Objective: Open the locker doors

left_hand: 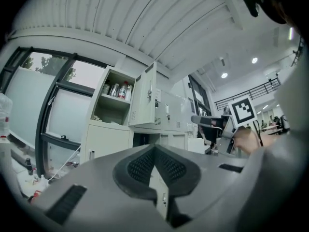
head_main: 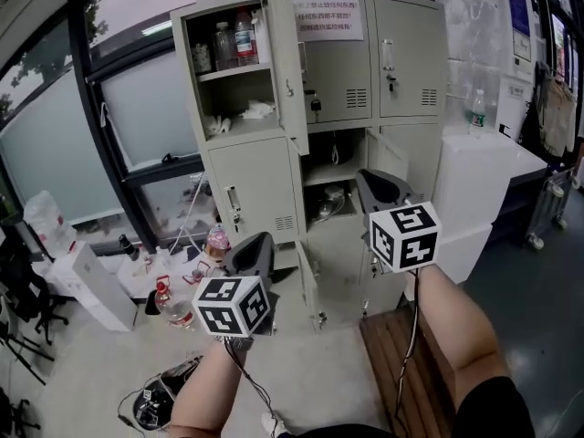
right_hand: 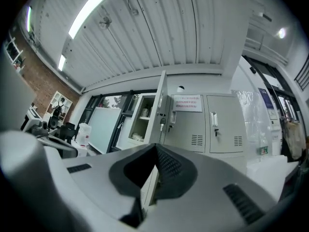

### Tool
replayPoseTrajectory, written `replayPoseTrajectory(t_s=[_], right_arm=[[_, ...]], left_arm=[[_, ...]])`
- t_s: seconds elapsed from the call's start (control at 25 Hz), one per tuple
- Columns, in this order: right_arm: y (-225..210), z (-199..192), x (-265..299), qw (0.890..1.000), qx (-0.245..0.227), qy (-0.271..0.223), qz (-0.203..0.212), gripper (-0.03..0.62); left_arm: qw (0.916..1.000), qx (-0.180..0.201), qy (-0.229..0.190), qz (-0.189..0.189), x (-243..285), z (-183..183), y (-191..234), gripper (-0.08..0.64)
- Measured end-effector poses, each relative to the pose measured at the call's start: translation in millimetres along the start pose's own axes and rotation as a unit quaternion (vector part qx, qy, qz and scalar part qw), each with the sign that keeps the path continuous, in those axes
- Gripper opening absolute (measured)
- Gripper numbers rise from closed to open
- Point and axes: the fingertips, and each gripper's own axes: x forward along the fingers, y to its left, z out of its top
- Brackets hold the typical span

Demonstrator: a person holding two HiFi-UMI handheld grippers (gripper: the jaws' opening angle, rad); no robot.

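Note:
The grey locker cabinet (head_main: 319, 117) stands ahead. Its top-left door (head_main: 290, 62) hangs open on a shelf of bottles (head_main: 233, 42). The top-middle door (head_main: 336, 67), which carries a paper notice, and the top-right door (head_main: 407, 57) are closed, as is the middle-left door (head_main: 253, 187). The middle compartment (head_main: 330, 161) and a lower door (head_main: 307, 286) stand open. My left gripper (head_main: 255, 245) (left_hand: 154, 149) and right gripper (head_main: 376, 181) (right_hand: 155, 147) hover short of the cabinet. Each is shut with nothing between its pads. The left gripper view also shows the right gripper's marker cube (left_hand: 243, 111).
A wooden bench (head_main: 411, 363) lies at my lower right. A white unit (head_main: 484, 185) with a bottle (head_main: 475, 112) on top stands right of the lockers. Bottles (head_main: 216, 243), white boxes (head_main: 87, 286) and a dark object (head_main: 155, 400) clutter the floor on the left by the window.

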Motion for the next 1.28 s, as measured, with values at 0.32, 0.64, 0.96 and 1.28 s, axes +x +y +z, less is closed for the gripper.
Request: replayPoseTrajectory(t_s=[0.32, 0.64, 0.96, 1.28], right_arm=[[10.9, -52.1, -29.1, 0.998, 0.026, 0.037, 0.035, 0.000], [28.5, -82.9, -52.1, 0.998, 0.018, 0.046, 0.038, 0.000], [44.4, -106.2, -77.2, 0.996, 0.054, 0.057, 0.050, 0.000], [52.7, -115.1, -98.6, 0.995, 0.051, 0.067, 0.060, 0.000]], left_arm=[[0.9986, 0.017, 0.017, 0.047, -24.9, -27.4, -17.0, -0.002], [0.9970, 0.030, 0.020, 0.068, -39.5, -49.1, -20.8, -0.002], [0.9957, 0.039, 0.018, 0.083, -58.6, -58.8, -29.5, -0.002], [0.9956, 0.020, 0.020, 0.090, -71.2, -68.9, -35.7, -0.002]])
